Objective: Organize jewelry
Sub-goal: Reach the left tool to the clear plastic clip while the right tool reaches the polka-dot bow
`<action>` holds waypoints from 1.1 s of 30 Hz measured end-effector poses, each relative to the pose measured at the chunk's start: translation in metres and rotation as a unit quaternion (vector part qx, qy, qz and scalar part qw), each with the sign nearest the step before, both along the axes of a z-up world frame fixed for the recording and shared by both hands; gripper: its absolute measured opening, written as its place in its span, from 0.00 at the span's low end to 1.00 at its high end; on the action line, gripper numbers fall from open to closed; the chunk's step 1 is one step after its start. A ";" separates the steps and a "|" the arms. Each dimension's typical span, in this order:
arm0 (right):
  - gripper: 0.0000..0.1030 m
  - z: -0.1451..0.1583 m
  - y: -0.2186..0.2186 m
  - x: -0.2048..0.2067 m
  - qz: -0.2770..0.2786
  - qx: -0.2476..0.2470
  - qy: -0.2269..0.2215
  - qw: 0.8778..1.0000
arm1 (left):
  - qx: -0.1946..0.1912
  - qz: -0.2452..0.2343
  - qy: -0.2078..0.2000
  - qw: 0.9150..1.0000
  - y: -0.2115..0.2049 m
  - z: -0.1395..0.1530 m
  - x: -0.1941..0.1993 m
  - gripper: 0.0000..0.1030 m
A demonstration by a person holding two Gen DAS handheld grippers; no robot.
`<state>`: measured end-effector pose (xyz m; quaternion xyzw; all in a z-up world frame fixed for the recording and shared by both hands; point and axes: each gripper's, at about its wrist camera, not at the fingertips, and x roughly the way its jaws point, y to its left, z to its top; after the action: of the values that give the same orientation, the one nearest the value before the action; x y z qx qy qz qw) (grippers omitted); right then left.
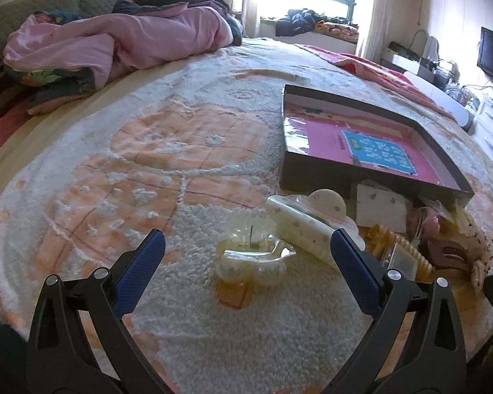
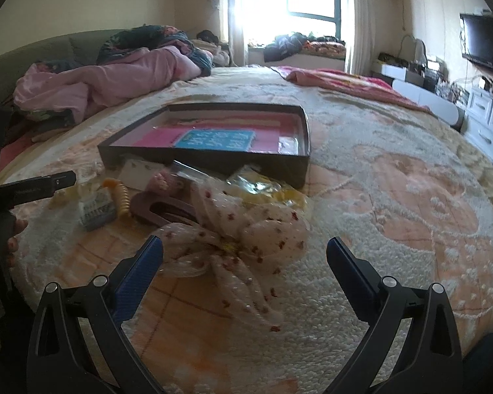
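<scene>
Left tool (image 1: 248, 246): spread wide, holding nothing, low over the bed blanket (image 1: 141, 170) with the clear hair claw (image 1: 251, 256) lying between its blue pads.
Right tool (image 2: 245, 252): spread wide, holding nothing, with the dotted fabric bow (image 2: 243, 246) lying on the blanket between its fingers.
Tray (image 1: 315, 174): shallow dark box with a pink and blue lining, resting on the blanket; its near edge sits on top of part of the accessory pile.
Accessory pile: along the tray's near edge. The cream starred hair clip (image 1: 305, 226) leans just beside the clear hair claw; further right lie a white card (image 1: 381, 210), an amber spiral hair tie (image 1: 410, 252) and a brown hair claw (image 1: 450, 252).
Right view extras: a yellow packet (image 2: 266, 190) touches the tray's near wall, beside the bow.
Far end of bed: a crumpled pink quilt (image 1: 115, 42).
</scene>
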<state>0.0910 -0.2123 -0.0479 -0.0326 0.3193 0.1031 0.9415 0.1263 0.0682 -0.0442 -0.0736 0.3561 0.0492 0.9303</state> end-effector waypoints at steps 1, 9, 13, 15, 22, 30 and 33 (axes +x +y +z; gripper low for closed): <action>0.94 -0.002 -0.002 0.003 -0.003 0.003 0.004 1.000 | -0.007 -0.006 -0.004 1.000 0.001 -0.001 0.000 0.89; 0.78 -0.014 -0.011 0.024 0.000 0.041 0.045 0.998 | -0.025 -0.010 -0.007 1.000 0.011 -0.004 -0.004 0.78; 0.51 -0.011 -0.011 0.023 0.014 0.047 0.038 0.998 | -0.029 -0.013 -0.011 0.999 0.015 -0.002 -0.007 0.68; 0.45 -0.011 -0.011 0.022 0.021 0.053 0.040 0.998 | -0.032 -0.017 -0.009 0.999 0.015 -0.003 -0.007 0.63; 0.25 -0.006 -0.017 0.015 0.032 0.062 0.032 0.997 | -0.034 -0.040 0.001 0.999 0.008 -0.008 0.000 0.36; 0.11 -0.002 -0.032 0.008 0.026 0.077 0.032 0.996 | -0.020 -0.052 -0.006 0.998 0.001 -0.002 -0.008 0.34; 0.10 0.001 -0.037 0.005 0.025 0.083 0.030 0.996 | -0.015 -0.054 -0.017 0.998 -0.001 0.006 -0.016 0.34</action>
<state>0.0957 -0.2491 -0.0473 0.0407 0.3371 0.1540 0.9279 0.1102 0.0675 -0.0379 -0.0693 0.3444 -0.0081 0.9362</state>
